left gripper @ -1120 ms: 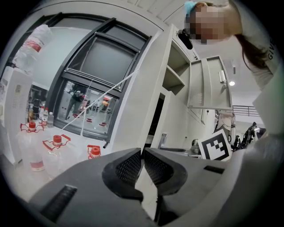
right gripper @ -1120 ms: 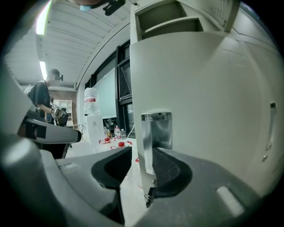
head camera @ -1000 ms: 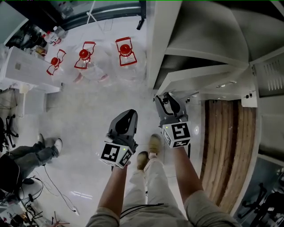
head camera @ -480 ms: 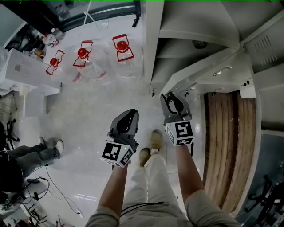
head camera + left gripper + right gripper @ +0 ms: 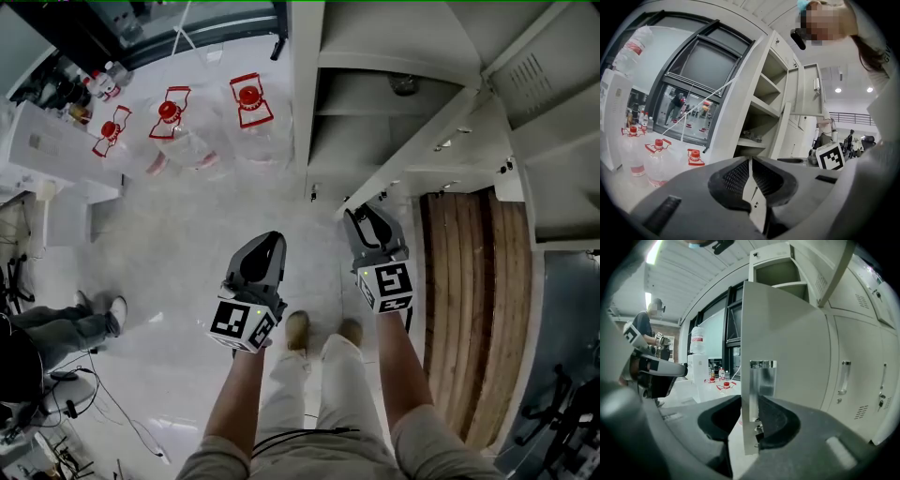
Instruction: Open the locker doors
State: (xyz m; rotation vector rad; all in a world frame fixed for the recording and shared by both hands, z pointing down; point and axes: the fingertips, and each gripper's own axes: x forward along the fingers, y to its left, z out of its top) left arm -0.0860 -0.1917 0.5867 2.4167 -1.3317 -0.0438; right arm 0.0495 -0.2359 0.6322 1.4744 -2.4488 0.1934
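Observation:
The grey locker stands at the upper right of the head view, its shelves bare to sight. One lower door is swung out. My right gripper is shut on that door's free edge. In the right gripper view the door and its shiny handle plate sit between the pads of this gripper, whose jaws have just been closing a little. My left gripper hangs over the floor left of the door, shut and holding nothing. An upper door also stands open.
Three water jugs with red caps stand on the floor left of the locker. A seated person's legs are at the far left beside a white cabinet. Wooden planks lie right of my arm. Closed locker doors continue rightward.
The lower door has swung further out, with my right gripper moving back while holding its edge. My left gripper has drifted back alongside. My feet have stepped backward.

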